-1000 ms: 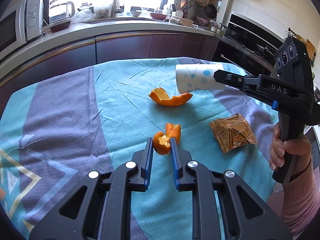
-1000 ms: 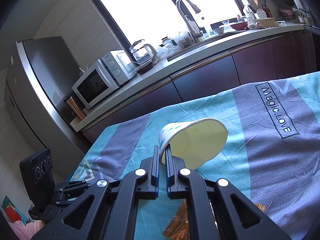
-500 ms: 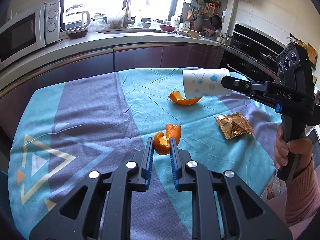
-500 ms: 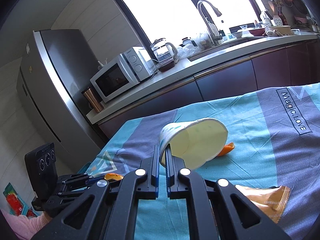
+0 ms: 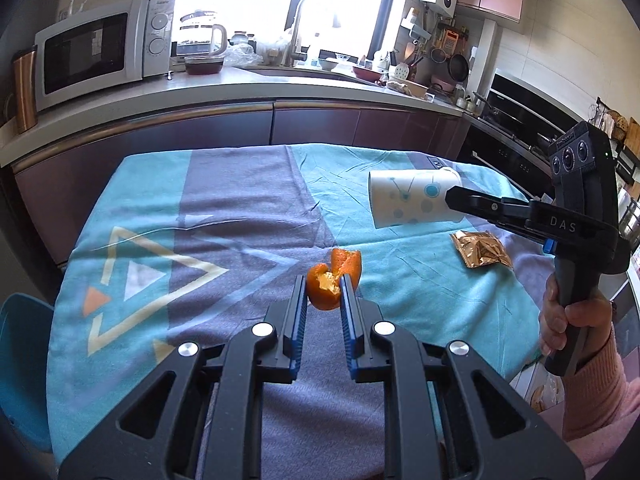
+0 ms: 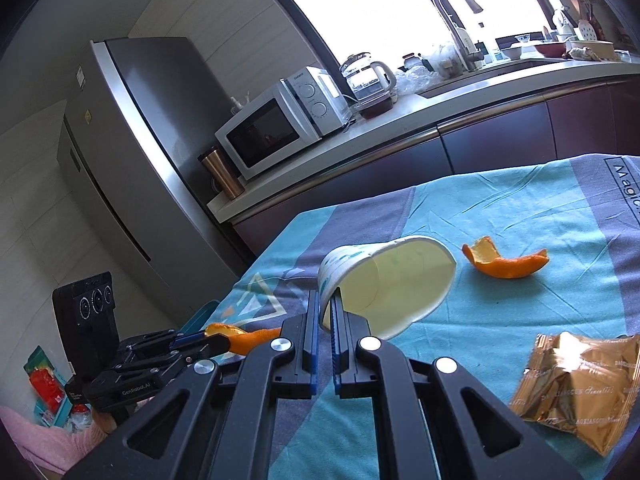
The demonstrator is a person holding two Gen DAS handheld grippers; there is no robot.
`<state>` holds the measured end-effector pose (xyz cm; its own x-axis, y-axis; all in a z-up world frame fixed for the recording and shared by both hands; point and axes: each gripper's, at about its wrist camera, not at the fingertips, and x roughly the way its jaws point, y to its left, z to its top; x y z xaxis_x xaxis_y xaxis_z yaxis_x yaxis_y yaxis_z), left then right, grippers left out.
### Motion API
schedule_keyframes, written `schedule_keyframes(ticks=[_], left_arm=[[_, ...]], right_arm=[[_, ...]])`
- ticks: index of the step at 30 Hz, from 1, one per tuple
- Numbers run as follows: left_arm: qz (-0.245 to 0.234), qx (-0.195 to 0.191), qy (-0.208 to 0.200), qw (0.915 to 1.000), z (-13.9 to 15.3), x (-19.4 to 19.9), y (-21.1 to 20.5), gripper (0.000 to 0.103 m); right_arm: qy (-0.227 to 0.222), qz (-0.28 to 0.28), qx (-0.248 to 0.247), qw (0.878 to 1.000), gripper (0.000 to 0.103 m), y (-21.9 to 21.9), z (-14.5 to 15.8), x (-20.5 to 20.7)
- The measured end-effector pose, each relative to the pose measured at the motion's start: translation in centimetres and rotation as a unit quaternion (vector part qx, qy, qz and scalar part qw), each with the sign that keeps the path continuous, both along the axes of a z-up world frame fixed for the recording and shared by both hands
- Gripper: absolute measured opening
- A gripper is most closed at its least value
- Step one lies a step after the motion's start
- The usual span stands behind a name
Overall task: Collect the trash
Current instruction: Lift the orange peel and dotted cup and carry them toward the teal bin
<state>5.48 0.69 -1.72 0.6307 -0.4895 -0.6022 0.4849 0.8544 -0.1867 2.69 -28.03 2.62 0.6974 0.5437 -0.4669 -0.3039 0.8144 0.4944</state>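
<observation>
My left gripper [image 5: 324,286] is shut on a curled orange peel [image 5: 334,280] and holds it above the table; the same peel [image 6: 244,334] shows at lower left in the right wrist view. My right gripper [image 6: 329,300] is shut on the rim of a white paper cup [image 6: 384,280] with blue dots, held on its side in the air. From the left wrist view that cup [image 5: 412,202] hangs at the right. A second orange peel [image 6: 506,262] and a gold snack wrapper [image 6: 580,380] lie on the tablecloth; the wrapper [image 5: 482,248] also shows below the cup.
A teal and grey tablecloth [image 5: 224,216] covers the table. Behind runs a kitchen counter with a microwave [image 5: 96,52], a kettle [image 5: 200,38] and a sink tap [image 6: 456,12]. A tall fridge [image 6: 128,148] stands left of the counter. A blue chair [image 5: 24,360] sits at the table's left edge.
Both grippers have pulled back and swung toward the table's left side, carrying the peel and the cup. The second peel and the wrapper on the cloth have come into the right wrist view.
</observation>
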Motion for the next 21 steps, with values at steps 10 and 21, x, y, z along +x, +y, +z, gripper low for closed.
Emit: schedule_keyframes(ticks=[10,21], left_arm=[[0.029,-0.006,-0.002,0.9996,0.0,-1.6,3.3,0.017],[0.057,-0.009,-0.004,0.9984,0.0,-2.4,6.4,0.017]], right_arm=[[0.008,0.033,0.006,0.999,0.005,3.4,-0.4,0.0],[0.014,0.064,0.006,0.998,0.005,6.6,-0.6,0.5]])
